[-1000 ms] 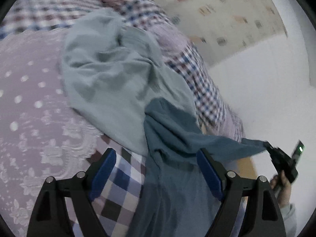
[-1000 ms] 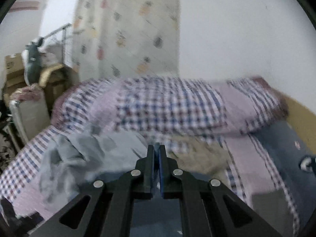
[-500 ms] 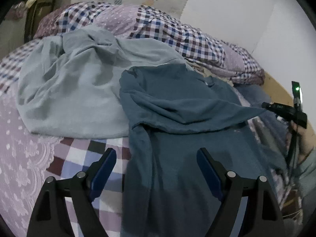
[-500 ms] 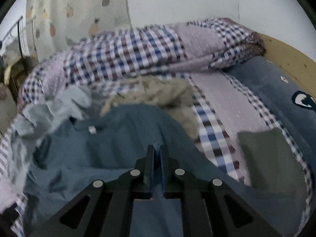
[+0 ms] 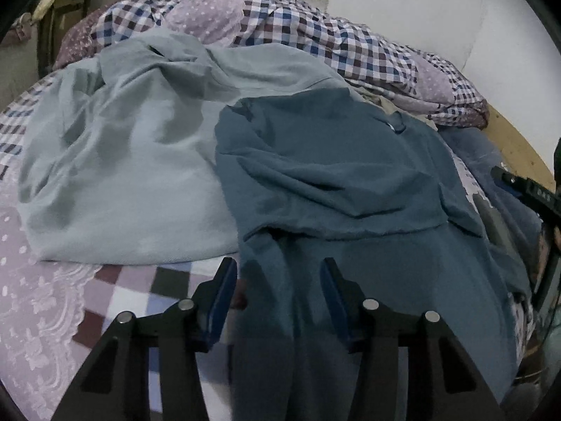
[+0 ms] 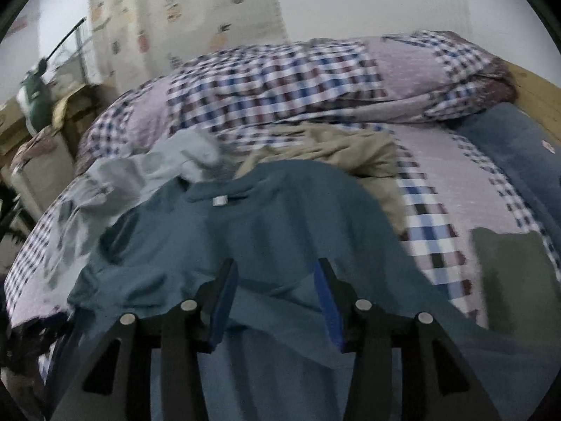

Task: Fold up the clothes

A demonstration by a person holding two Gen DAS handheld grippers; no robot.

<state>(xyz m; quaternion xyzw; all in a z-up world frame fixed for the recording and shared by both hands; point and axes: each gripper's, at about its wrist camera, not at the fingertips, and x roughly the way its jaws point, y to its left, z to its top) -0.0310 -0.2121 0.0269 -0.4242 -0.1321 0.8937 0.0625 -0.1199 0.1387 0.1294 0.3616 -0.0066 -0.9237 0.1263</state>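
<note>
Teal shirt (image 5: pixel 336 189) lies spread on the checked bedspread (image 5: pixel 140 280), beside a pale garment (image 5: pixel 122 161). Left gripper (image 5: pixel 278 280) is closing, right gripper (image 6: pixel 275 280) opening; shirt fabric runs between both jaws, unpinched.

Teal-blue shirt (image 5: pixel 350 189) is showing a small white neck label (image 6: pixel 220 200). Pale grey-blue garment (image 5: pixel 133 175) is lying plain. Quilt (image 5: pixel 315 35) is showing blue, maroon and white check with lilac dotted panels. Sheet (image 5: pixel 35 301) is reading lilac, lace-patterned. Tan garment (image 6: pixel 336 151) is plain.
</note>
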